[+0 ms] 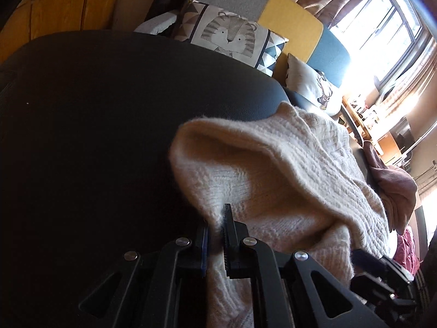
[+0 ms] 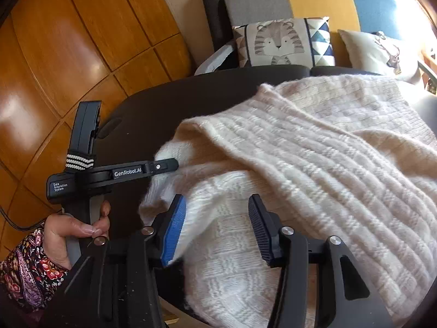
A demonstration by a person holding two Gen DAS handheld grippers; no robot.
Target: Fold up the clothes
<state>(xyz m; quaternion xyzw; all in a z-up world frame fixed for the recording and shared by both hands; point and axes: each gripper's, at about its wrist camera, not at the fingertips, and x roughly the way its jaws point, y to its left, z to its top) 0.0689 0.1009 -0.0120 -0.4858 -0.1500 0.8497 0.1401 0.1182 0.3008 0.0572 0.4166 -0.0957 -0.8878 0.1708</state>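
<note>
1. A black table [image 2: 153,109] is standing before a sofa [image 2: 314,0] with a tiger cushion [image 2: 281,43], on a wooden floor [image 2: 68,54].
2. A cream sweater [image 2: 314,150] is lying across the table, one edge folded over.
3. The left gripper [image 1: 217,235] is pinching a fold of the sweater's edge, fingers together on the knit.
4. The right gripper [image 2: 217,227] is hovering over the sweater, fingers apart, the knit loose between them.
5. A hand [image 2: 68,232] in a floral sleeve [image 2: 27,273] is holding the left gripper's handle.
</note>
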